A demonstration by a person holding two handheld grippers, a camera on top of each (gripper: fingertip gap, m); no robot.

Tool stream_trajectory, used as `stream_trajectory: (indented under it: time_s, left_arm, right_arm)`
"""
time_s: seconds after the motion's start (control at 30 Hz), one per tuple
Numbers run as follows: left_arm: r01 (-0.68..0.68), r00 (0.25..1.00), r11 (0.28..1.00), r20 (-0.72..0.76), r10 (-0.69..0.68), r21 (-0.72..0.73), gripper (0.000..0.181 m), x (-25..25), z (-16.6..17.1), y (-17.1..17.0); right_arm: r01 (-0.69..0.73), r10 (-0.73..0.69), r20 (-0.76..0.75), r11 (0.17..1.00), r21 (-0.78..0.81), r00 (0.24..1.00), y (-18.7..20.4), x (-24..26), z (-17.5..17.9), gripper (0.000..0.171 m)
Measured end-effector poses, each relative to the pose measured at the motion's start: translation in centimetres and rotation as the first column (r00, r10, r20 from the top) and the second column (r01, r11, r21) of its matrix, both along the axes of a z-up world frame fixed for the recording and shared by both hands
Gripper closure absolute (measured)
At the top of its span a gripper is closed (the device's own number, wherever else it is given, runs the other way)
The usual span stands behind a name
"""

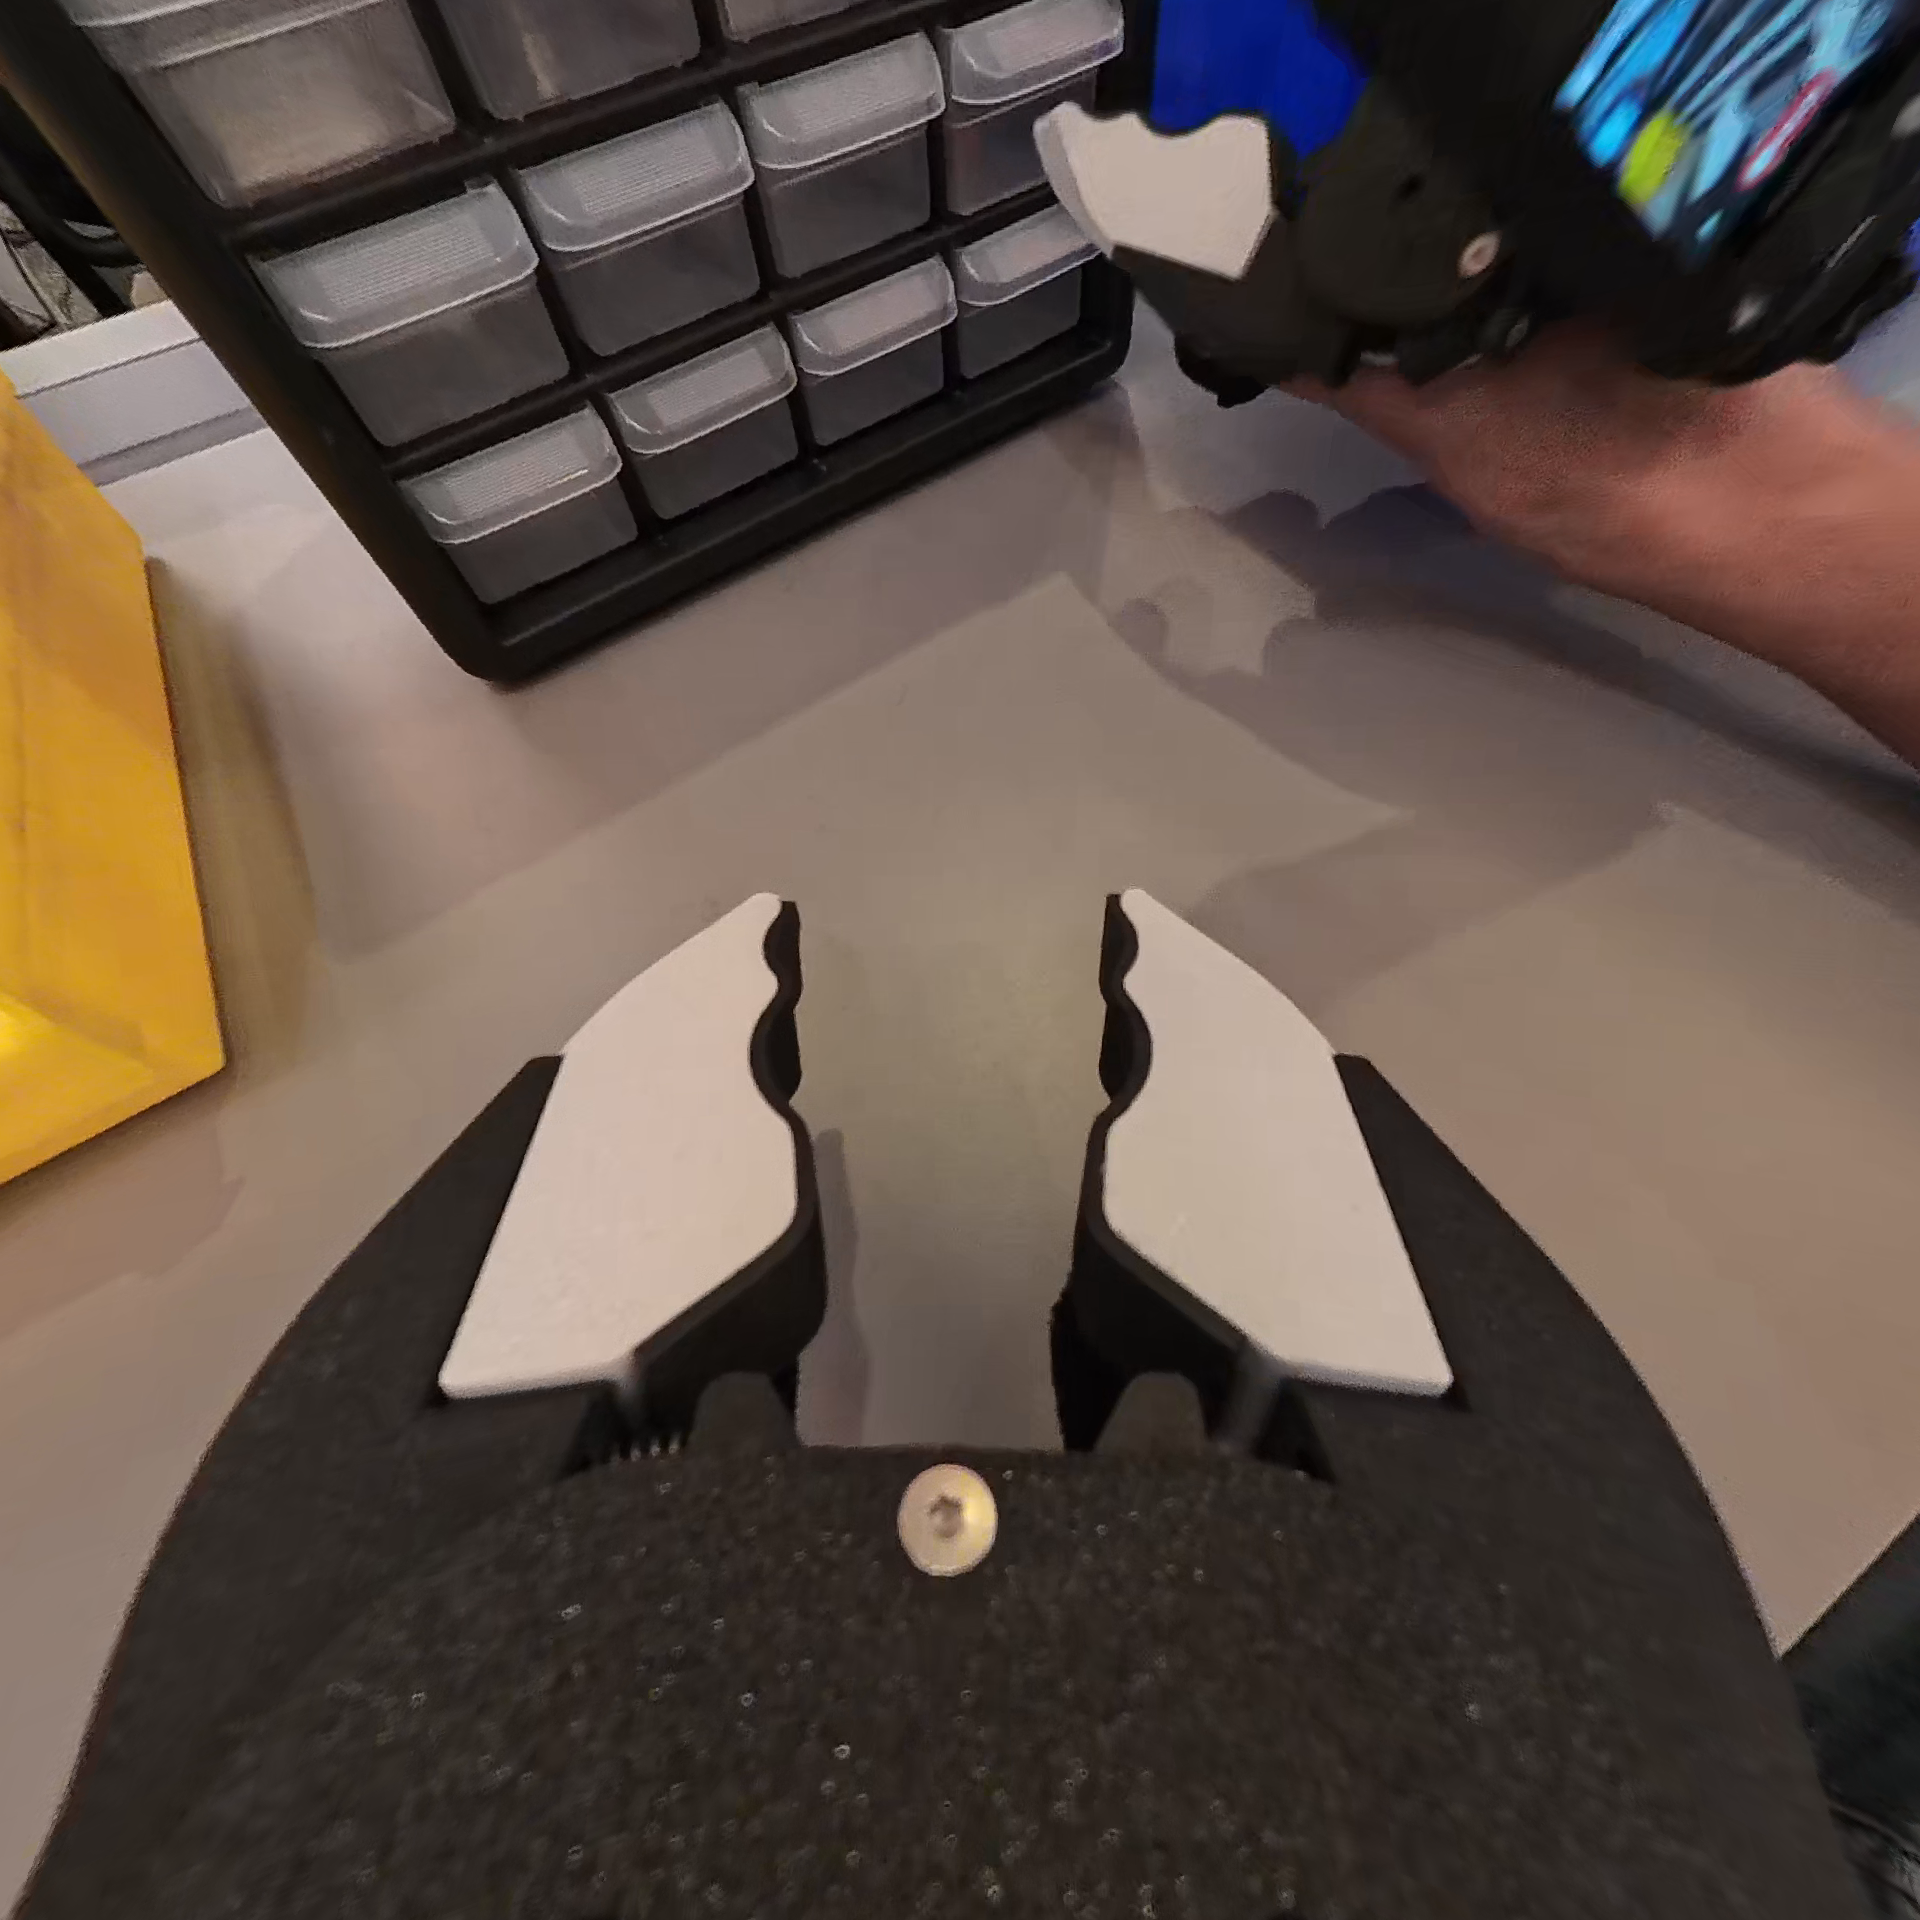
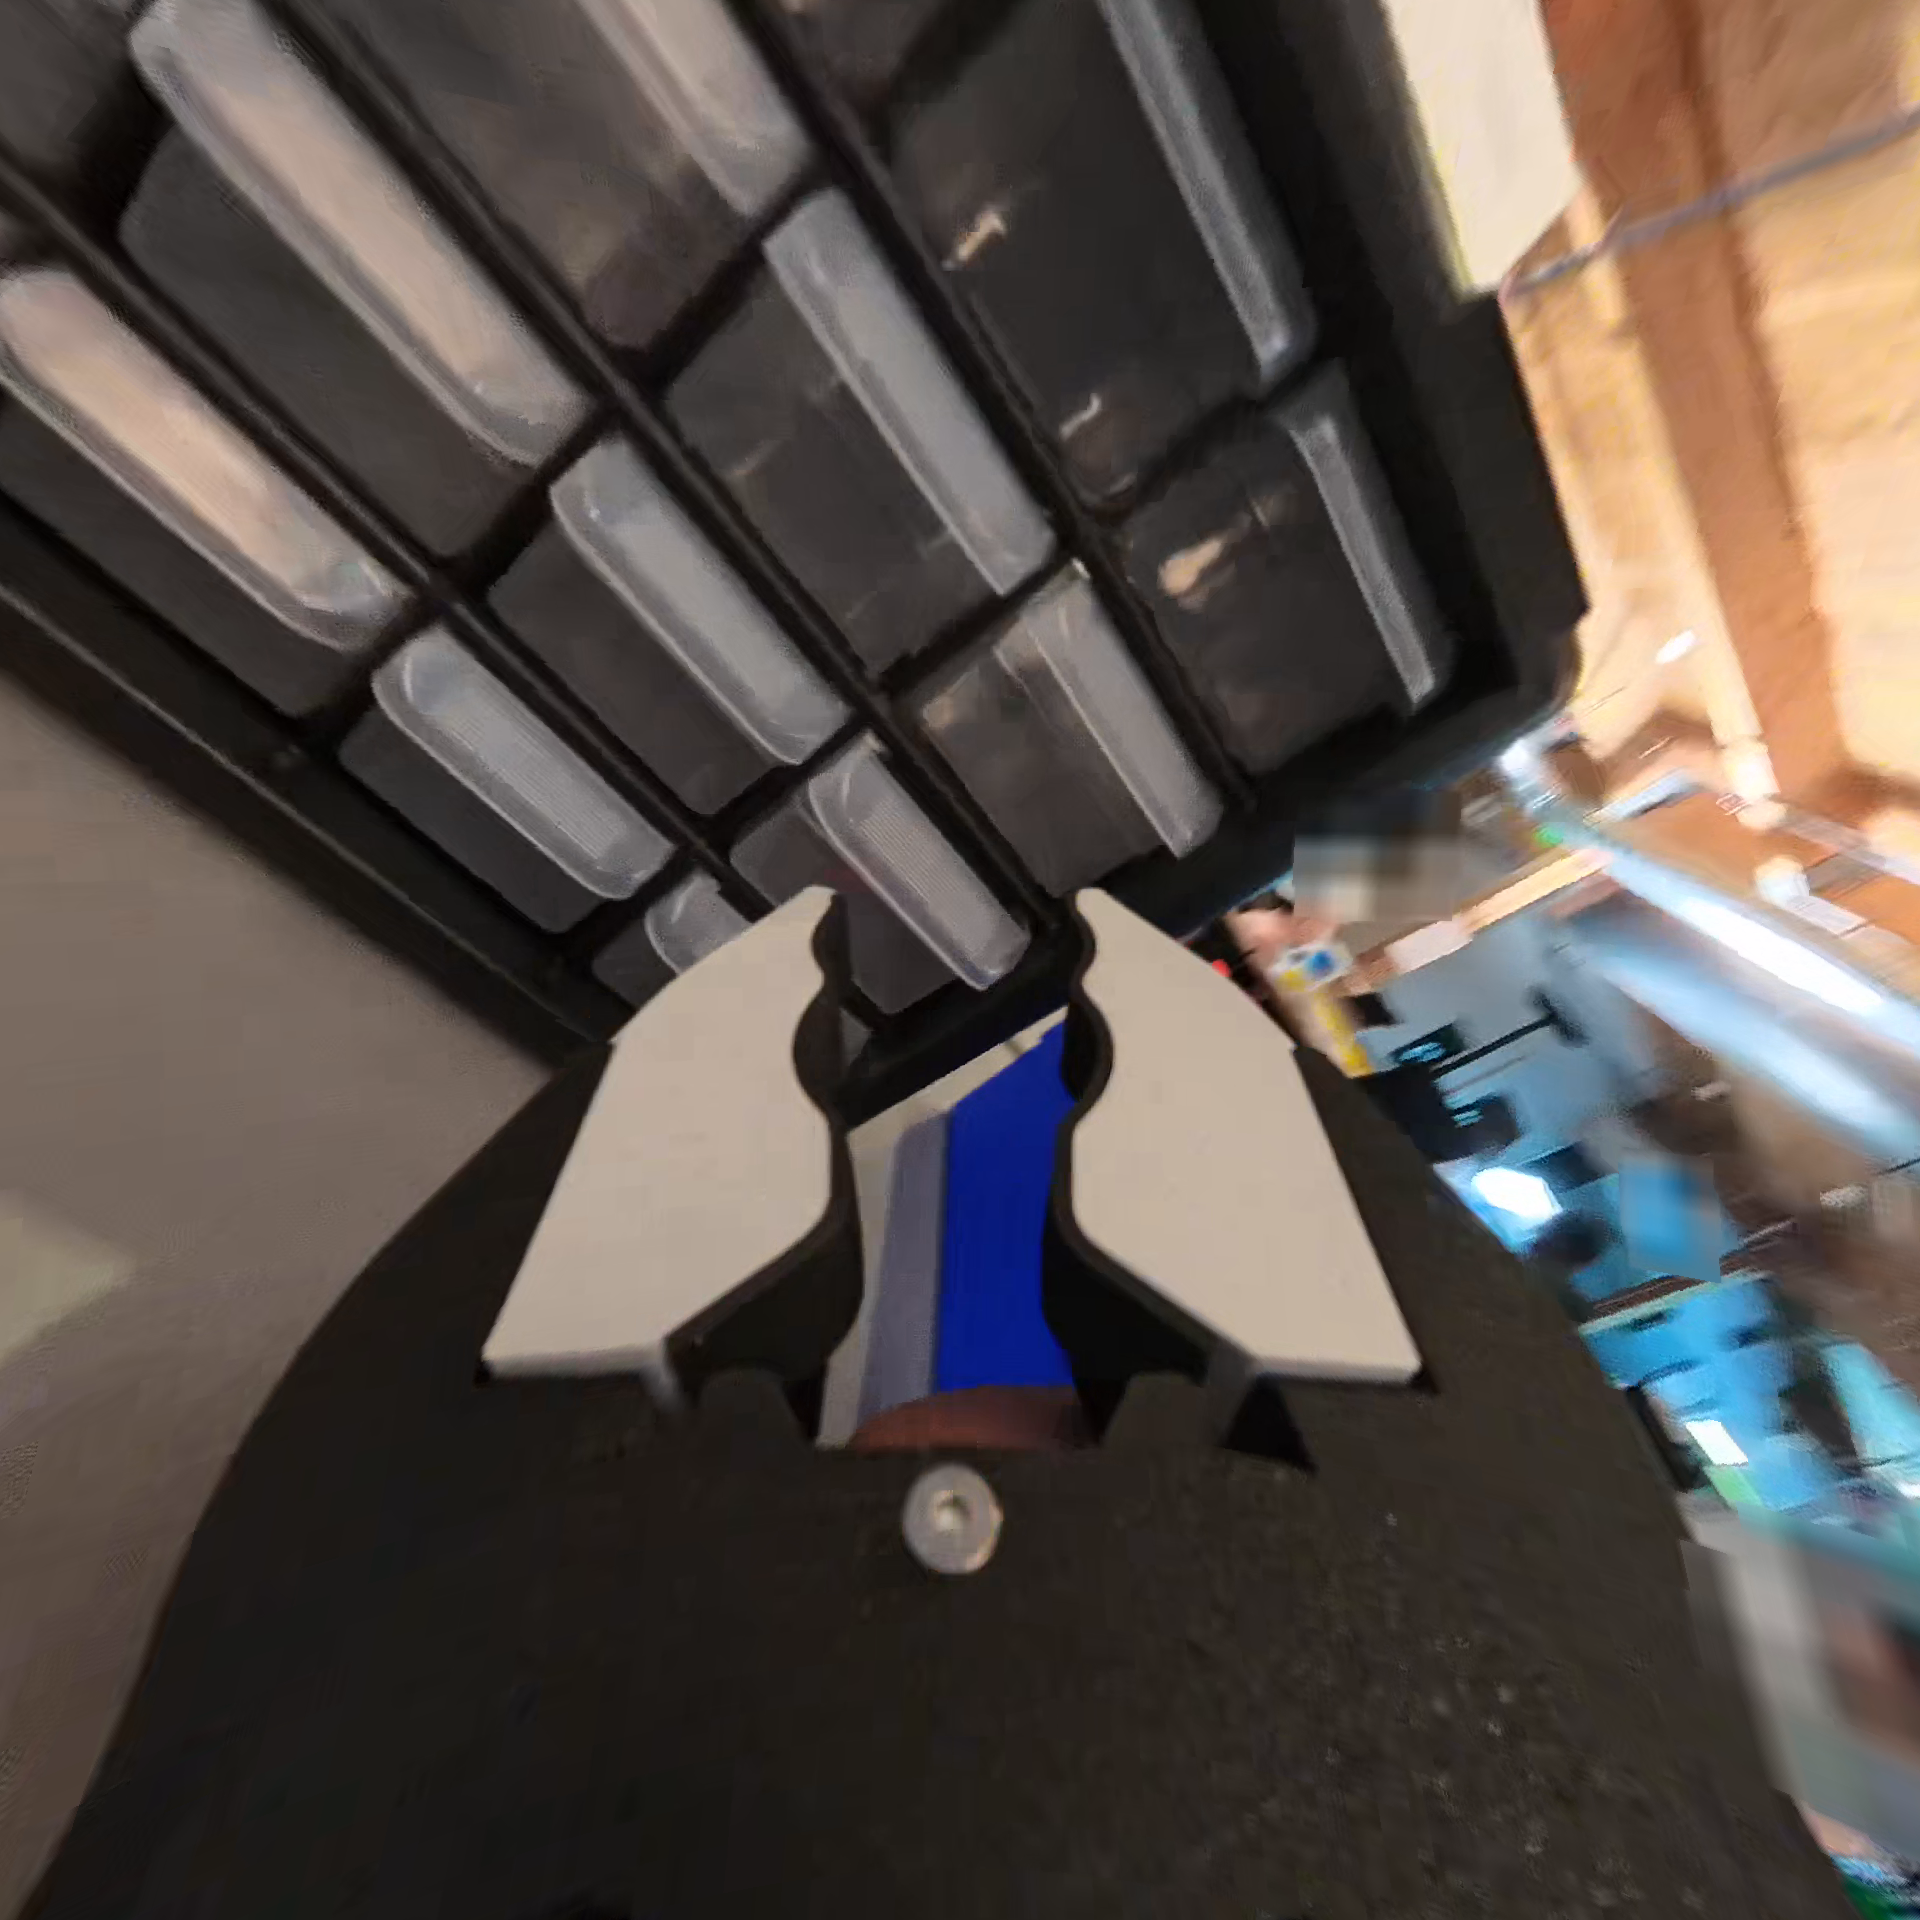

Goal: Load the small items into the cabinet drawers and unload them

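The right gripper (image 2: 951, 940) clamps a small blue block (image 2: 1003, 1226) just beside the black cabinet of clear plastic drawers (image 1: 665, 281) — all shut, so the block could jam; the left gripper (image 1: 951, 935) gapes empty over the grey table (image 1: 935, 727)

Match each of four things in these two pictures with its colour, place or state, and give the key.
Things:
1. left tongs
2. right tongs
3. box
4. cabinet

Descriptions:
A. yellow, at the table's left edge
B. black frame, clear drawers all shut
C. open and empty over the bare table
D. holding a blue item near the drawers

Pairs: 1-C, 2-D, 3-A, 4-B
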State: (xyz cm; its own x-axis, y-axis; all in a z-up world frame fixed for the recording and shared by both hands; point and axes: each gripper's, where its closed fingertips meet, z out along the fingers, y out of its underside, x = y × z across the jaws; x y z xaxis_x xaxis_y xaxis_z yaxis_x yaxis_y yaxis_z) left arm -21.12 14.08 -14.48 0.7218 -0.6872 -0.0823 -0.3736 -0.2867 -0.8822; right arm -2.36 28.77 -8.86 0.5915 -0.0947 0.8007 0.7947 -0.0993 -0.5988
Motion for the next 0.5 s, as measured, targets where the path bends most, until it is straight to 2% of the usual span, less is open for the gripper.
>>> stream_trajectory:
  time_s: [0.07, 0.17, 0.27, 0.33, 0.5]
  left_arm:
    - [0.004, 1.000, 1.000, -0.001, -0.004, -0.002, 0.126, 0.2, 0.0, -0.1]
    - [0.007, 1.000, 1.000, -0.015, -0.007, 0.012, 0.126, 0.2, 0.0, -0.2]
    - [0.008, 0.999, 1.000, -0.038, -0.007, 0.030, 0.126, 0.2, -0.1, -0.1]
    - [0.011, 0.999, 0.999, -0.049, -0.009, 0.035, 0.126, 0.2, -0.2, -0.1]
    - [0.014, 0.999, 1.000, -0.052, -0.013, 0.028, 0.126, 0.4, -0.3, -0.2]
  right_arm:
    - [0.026, -0.025, 0.104, 1.000, -0.003, 0.994, 0.5, 0.2, -0.4, 0.135]
    - [0.067, -0.060, 0.161, 0.997, -0.039, 0.985, 1.5, 0.9, -1.4, 0.135]
    - [0.099, -0.098, 0.227, 0.995, 0.006, 0.969, 1.8, 1.5, -0.9, 0.149]
    - [0.105, -0.110, 0.256, 0.994, 0.034, 0.960, 1.7, 1.7, -0.5, 0.158]
    - [0.103, -0.106, 0.282, 0.994, 0.025, 0.954, -0.3, 1.4, -0.6, 0.159]
